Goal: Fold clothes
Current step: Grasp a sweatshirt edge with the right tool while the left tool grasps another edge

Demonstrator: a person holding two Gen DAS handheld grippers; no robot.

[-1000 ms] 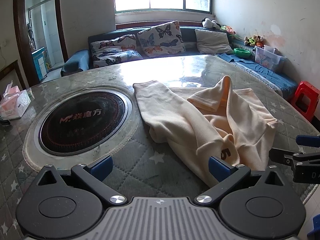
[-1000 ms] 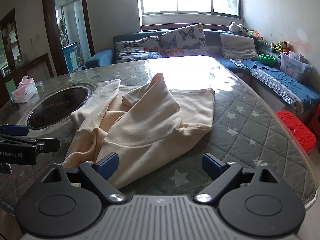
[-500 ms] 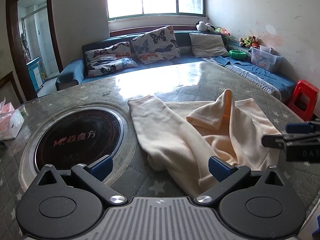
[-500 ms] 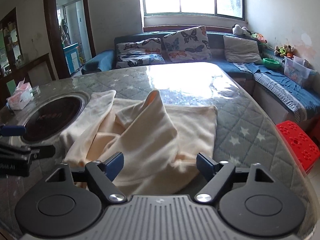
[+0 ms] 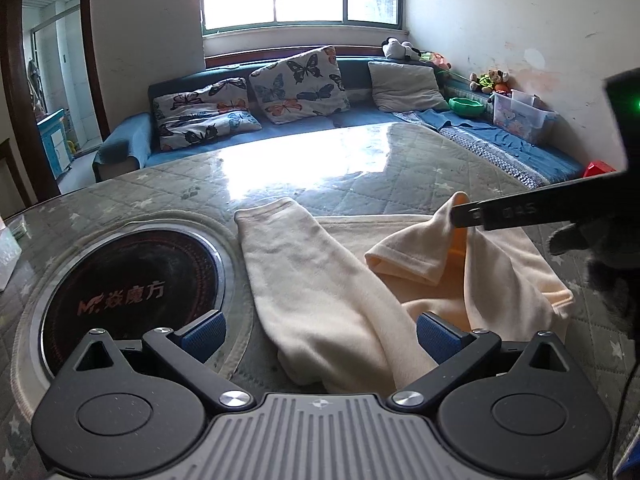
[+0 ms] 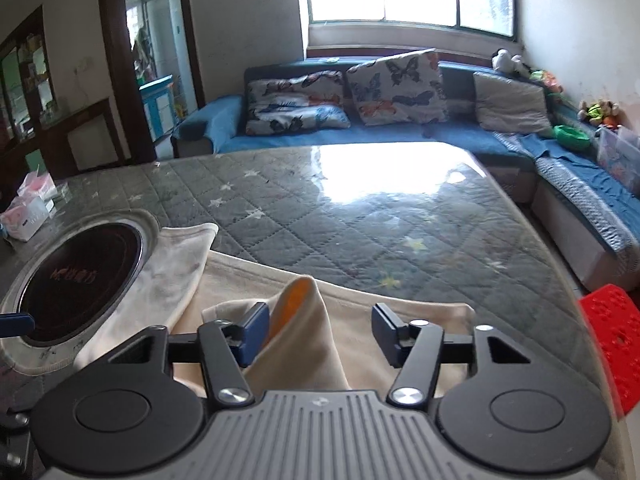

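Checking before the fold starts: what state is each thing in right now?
Cream garment: crumpled on the table, one fold peaked up.
Left tool: open, over the garment's near edge.
Right tool: open, straddling the peak.
Tissue box: on the table, tissue protruding.

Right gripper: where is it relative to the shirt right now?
The right gripper hangs open around the cream shirt's raised peak near the table's front edge; in the left wrist view it reaches in from the right.
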